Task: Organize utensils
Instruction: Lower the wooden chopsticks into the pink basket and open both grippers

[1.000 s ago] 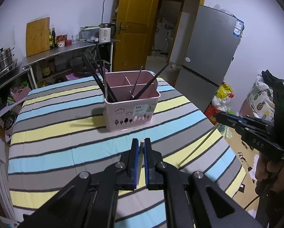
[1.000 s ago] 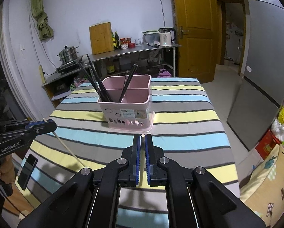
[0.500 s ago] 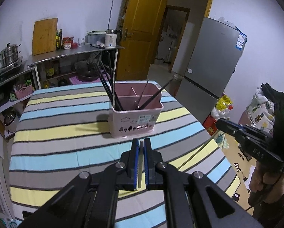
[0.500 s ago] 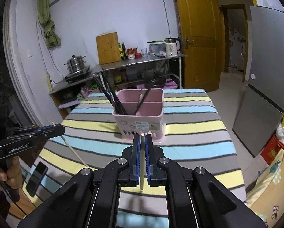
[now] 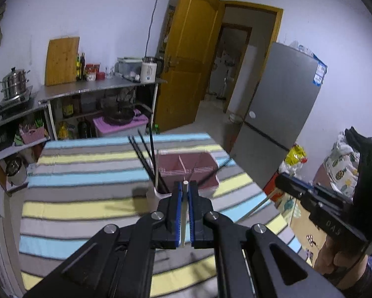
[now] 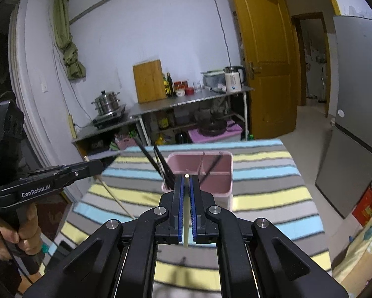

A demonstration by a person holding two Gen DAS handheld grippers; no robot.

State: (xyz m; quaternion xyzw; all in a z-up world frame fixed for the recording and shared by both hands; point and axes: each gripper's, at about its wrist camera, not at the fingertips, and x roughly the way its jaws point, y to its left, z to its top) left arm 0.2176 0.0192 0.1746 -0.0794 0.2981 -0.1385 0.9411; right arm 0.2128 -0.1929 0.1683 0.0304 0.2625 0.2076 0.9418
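A pink utensil holder (image 5: 186, 168) (image 6: 201, 171) with divided compartments stands mid-table and holds several black chopsticks (image 5: 146, 159) (image 6: 158, 164). My left gripper (image 5: 185, 186) is shut on a pale chopstick (image 5: 184, 213), raised just in front of the holder. My right gripper (image 6: 186, 178) is shut on another pale chopstick (image 6: 186, 213), also in front of the holder. Each gripper shows in the other's view: the right one (image 5: 283, 181) with its stick hanging down, the left one (image 6: 104, 165) likewise.
The table wears a striped cloth (image 5: 86, 198) (image 6: 265, 193). Behind it stands a steel shelf (image 6: 191, 99) with a kettle, bottles, cutting board and pot. A grey fridge (image 5: 280, 104) and an open yellow door (image 5: 193, 57) lie to the right. A hand (image 6: 24, 233) grips the left handle.
Both grippers have risen and tipped, each keeping its pale chopstick. The holder now sits closer behind the fingertips and lower in both views.
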